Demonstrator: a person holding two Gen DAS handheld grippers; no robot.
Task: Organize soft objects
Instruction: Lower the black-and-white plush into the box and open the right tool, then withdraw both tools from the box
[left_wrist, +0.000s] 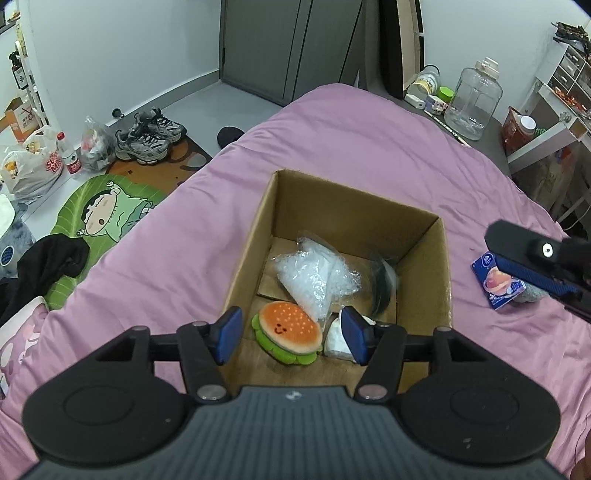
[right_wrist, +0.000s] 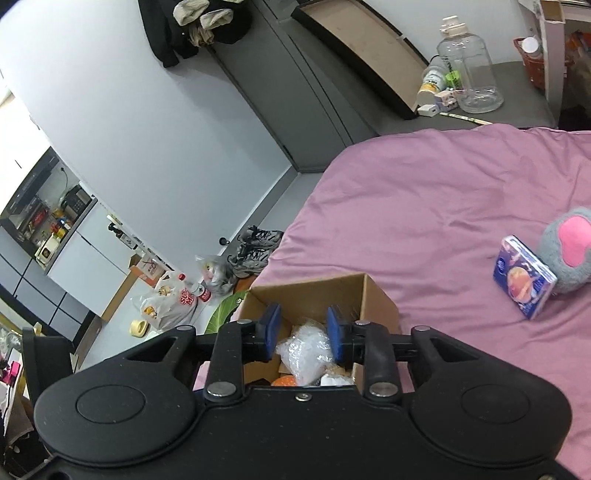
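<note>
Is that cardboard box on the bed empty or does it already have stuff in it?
Partly filled. The open cardboard box holds a burger plush, a clear plastic bag, something white and a dark item.

Pink bed sheet (left_wrist: 369, 147) fills foreground. Sneakers (left_wrist: 149, 134) on floor beside bed, near brown mat. Cartoon rug (left_wrist: 107, 210) just below them, black garment (left_wrist: 44, 266) lying over its lower end. Plastic bags (left_wrist: 31, 166) and red-capped bottle (left_wrist: 68, 153) left of sneakers. Clear jug (left_wrist: 472, 99) stands near far bed corner; grey wardrobe (left_wrist: 291, 44) behind. Dark clothes (right_wrist: 192, 26) hang on wall.
</note>
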